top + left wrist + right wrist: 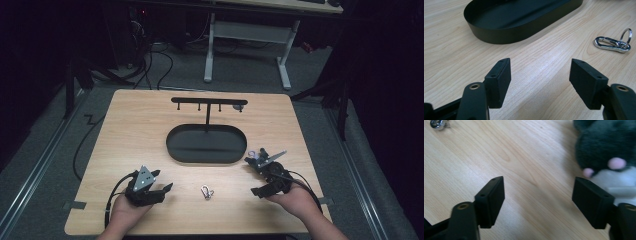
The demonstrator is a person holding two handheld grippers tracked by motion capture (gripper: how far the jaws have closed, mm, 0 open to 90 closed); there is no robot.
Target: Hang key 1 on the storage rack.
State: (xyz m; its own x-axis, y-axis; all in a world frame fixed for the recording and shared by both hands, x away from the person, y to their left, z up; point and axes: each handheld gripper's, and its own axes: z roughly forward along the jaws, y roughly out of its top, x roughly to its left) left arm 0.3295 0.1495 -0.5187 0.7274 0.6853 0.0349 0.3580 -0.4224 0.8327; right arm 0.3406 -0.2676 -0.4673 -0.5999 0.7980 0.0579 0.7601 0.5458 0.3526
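Care is needed: both grippers, left and right, stand spread and empty, so the right should close slowly around the plush just beside it.

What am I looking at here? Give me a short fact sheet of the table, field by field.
Surface: light wooden table
Centre: black oval tray with an upright hook stand rising from it
Small item: silver key clip with ring, lying on the wood between the two hands
Soft toy: dark plush with pink spots, close by the right claw
Left claw: open, nothing between its jaws
Right claw: open, nothing between its jaws
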